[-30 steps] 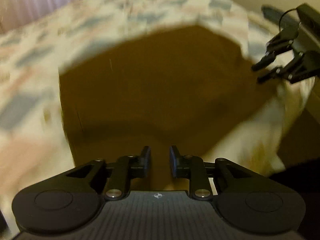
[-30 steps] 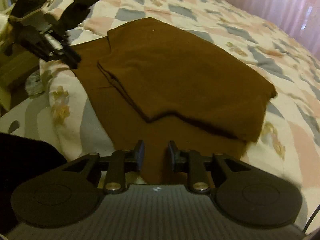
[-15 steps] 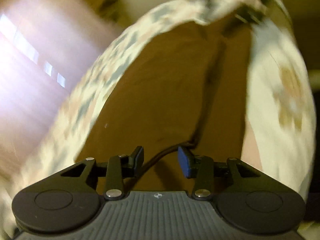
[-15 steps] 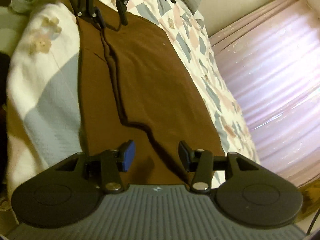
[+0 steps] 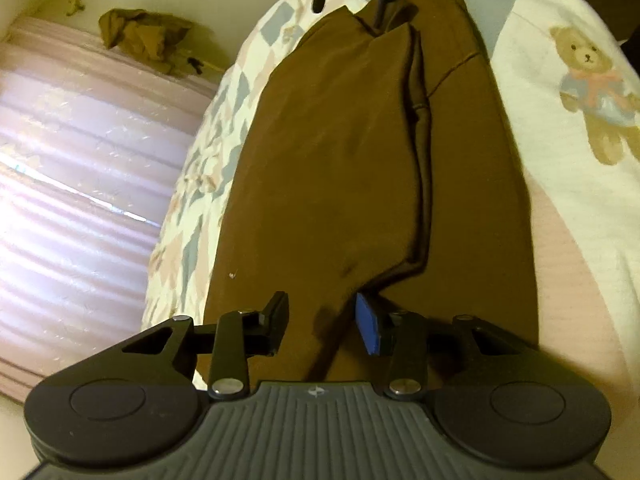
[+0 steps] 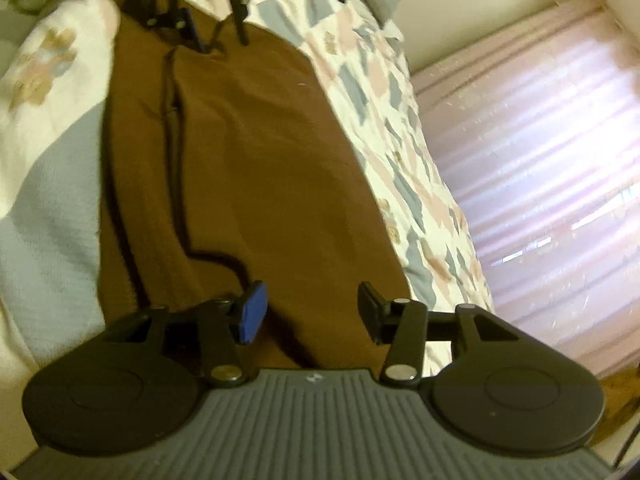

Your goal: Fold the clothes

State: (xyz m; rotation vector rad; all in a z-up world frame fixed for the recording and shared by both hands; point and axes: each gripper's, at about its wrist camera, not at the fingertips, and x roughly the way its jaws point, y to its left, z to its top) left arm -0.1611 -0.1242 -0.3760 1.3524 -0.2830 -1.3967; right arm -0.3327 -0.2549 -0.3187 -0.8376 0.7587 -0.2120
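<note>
- Brown garment (image 5: pixel 340 152): plain dark brown cloth, laid flat on the bed and stretched between the two grippers; no print or fastening can be made out
- Fold: an upper layer is seen doubled over a lower one, its thick dark edge running lengthwise down the cloth and curving across it near each gripper; a narrower strip of the lower layer is left uncovered on the side toward the bear print
- Surface: mostly smooth, with faint creases; a small pale speck is seen on the upper layer
- Bed cover (image 5: pixel 580 184): cream, patterned with grey-blue and pink patches, a teddy bear print (image 5: pixel 596 88) lying beside the garment
- Left gripper (image 5: pixel 320 322): fingers set moderately apart, just opened, low over one end of the garment at the folded edge; cloth is seen in the gap, but no pinch by the pads is shown
- Right gripper (image 6: pixel 310 312): fingers likewise moderately apart, just opened, over the opposite end, the folded edge close to its blue-padded finger; nothing is clamped
- Pink curtain (image 6: pixel 540 184): hung beyond the far side of the bed, lit from behind
- Crumpled tan cloth (image 5: pixel 148 38): seen against the wall beyond the bed
</note>
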